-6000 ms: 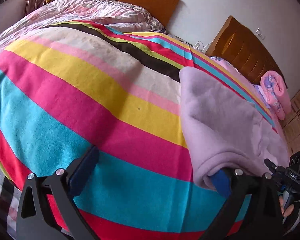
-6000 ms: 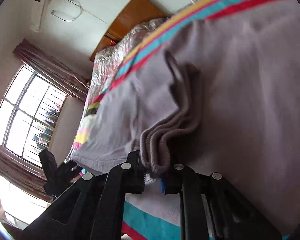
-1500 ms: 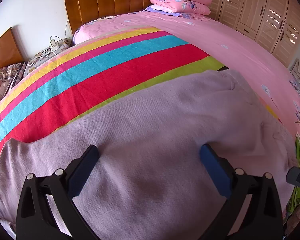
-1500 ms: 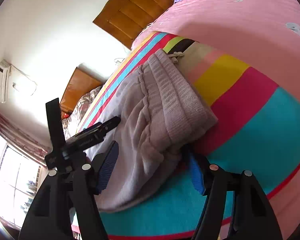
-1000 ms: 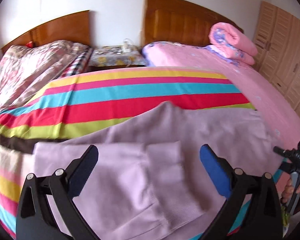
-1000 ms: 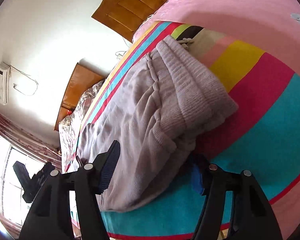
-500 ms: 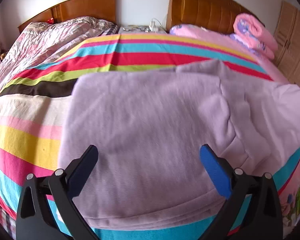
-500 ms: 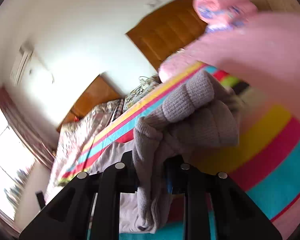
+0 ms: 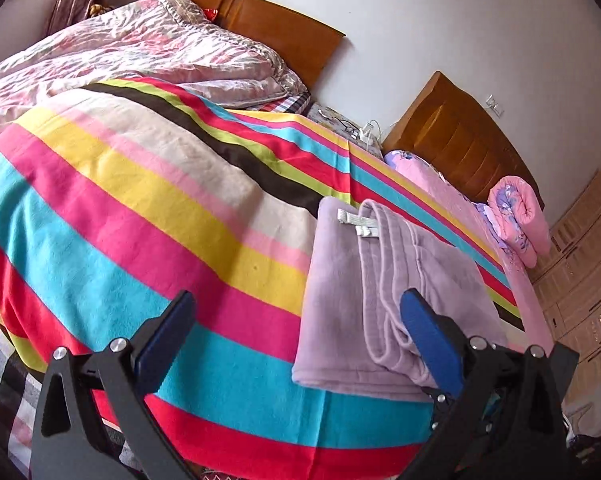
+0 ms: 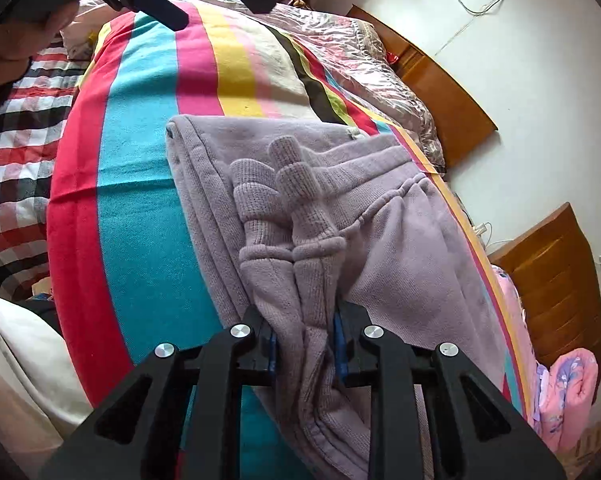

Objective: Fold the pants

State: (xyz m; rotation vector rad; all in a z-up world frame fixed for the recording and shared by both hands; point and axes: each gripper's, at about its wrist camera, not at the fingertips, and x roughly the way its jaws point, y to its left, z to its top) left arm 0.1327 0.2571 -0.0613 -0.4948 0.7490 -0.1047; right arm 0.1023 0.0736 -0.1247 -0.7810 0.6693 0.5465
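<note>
The lilac fleece pants [image 9: 380,300] lie folded on the right part of the striped blanket [image 9: 140,200], a white label showing at their far end. My left gripper [image 9: 296,332] stands open low over the blanket, its right finger over the pants' near edge and no pad pressing on cloth. In the right wrist view my right gripper [image 10: 304,344] is shut on the bunched ribbed cuffs of the pants [image 10: 380,220], which stand up between its pads. The left gripper's fingers [image 10: 156,2] show at the top left of that view, held by a hand [image 10: 20,24].
A crumpled pink quilt [image 9: 140,52] covers the far bed under a wooden headboard [image 9: 280,32]. A second headboard [image 9: 460,144], a rolled pink quilt [image 9: 524,220] and a wardrobe [image 9: 580,272] are at the right. A checked sheet [image 10: 16,120] hangs beside the bed.
My right gripper has shut on the ribbed cuffs and swung them over onto the folded pants, rolling as it went. The left gripper has moved off to the left, still open.
</note>
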